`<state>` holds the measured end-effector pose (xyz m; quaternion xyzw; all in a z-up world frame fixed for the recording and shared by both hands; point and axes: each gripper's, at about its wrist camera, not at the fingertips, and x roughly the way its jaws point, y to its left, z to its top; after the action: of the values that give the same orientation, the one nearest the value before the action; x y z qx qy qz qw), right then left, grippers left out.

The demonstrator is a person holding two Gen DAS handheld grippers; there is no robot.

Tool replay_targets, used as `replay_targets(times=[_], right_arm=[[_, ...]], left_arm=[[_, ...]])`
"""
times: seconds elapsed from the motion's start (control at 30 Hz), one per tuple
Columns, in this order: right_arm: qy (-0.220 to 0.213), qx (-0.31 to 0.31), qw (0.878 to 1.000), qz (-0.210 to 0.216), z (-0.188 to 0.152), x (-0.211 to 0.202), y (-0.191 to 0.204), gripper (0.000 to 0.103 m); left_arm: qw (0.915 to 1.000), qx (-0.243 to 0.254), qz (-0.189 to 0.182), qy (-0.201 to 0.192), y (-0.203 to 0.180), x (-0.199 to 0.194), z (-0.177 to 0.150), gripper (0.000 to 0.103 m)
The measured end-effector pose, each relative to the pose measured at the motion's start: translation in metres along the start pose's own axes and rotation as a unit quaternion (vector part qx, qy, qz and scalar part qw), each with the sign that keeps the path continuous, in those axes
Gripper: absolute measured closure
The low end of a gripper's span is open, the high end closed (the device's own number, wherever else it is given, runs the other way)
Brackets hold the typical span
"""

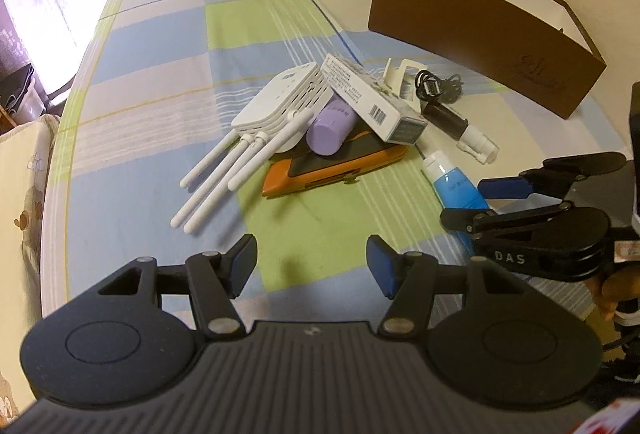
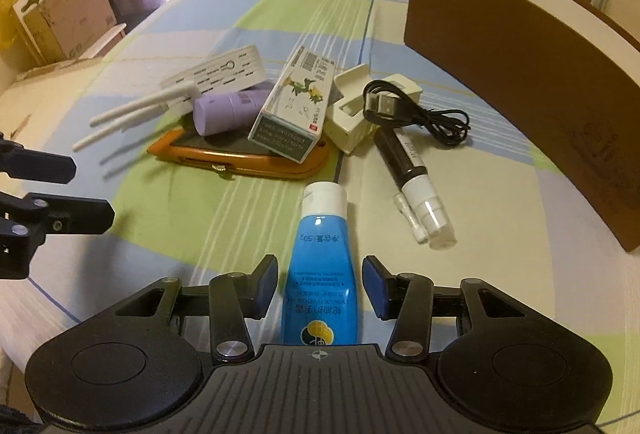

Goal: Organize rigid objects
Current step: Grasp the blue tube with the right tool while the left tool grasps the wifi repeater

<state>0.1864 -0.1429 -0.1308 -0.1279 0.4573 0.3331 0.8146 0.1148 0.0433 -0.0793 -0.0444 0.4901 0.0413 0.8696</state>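
Right wrist view: right hand-held gripper [image 2: 319, 288] is straddling the blue tube [image 2: 320, 274], spread, not yet pinching; the left hand-held gripper [image 1: 312, 266] is hovering spread and empty; the pile is still lying outside the brown box [image 2: 520, 73].

Pile at mid-table, box to its right

A carton [image 2: 291, 105] is leaning on a knife [image 2: 240, 153] (router [image 2: 218, 73] left); a tube [image 2: 320, 266] is lying nearer, box [image 2: 520, 73] standing right.

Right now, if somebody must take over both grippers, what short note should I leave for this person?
Right gripper: open, jaws on either side of the blue tube, pads not pressing it yet.
Left gripper: open, nothing between its jaws, above the tablecloth.
Things: router, purple bottle, white carton and orange case lie in a pile; spray pen, cable and white holder beside it.
Done: nothing seen in the brown box.
Left: grip the tube, then sort the rest.
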Motion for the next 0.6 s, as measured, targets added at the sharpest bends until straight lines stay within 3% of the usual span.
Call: replay_targets(times=[0.37, 0.6], right_arm=[[-0.008, -0.043, 0.999, -0.027, -0.003, 0.009, 0.012, 0.069], [-0.024, -0.016, 0.999, -0.023, -0.002, -0.001, 0.0, 0.07]], left_arm=[[1.0, -0.003, -0.001, 0.007, 0.003, 0.005, 0.001, 0.046], [0.9997, 0.016, -0.019, 0.001, -0.001, 0.001, 0.007, 0.047]])
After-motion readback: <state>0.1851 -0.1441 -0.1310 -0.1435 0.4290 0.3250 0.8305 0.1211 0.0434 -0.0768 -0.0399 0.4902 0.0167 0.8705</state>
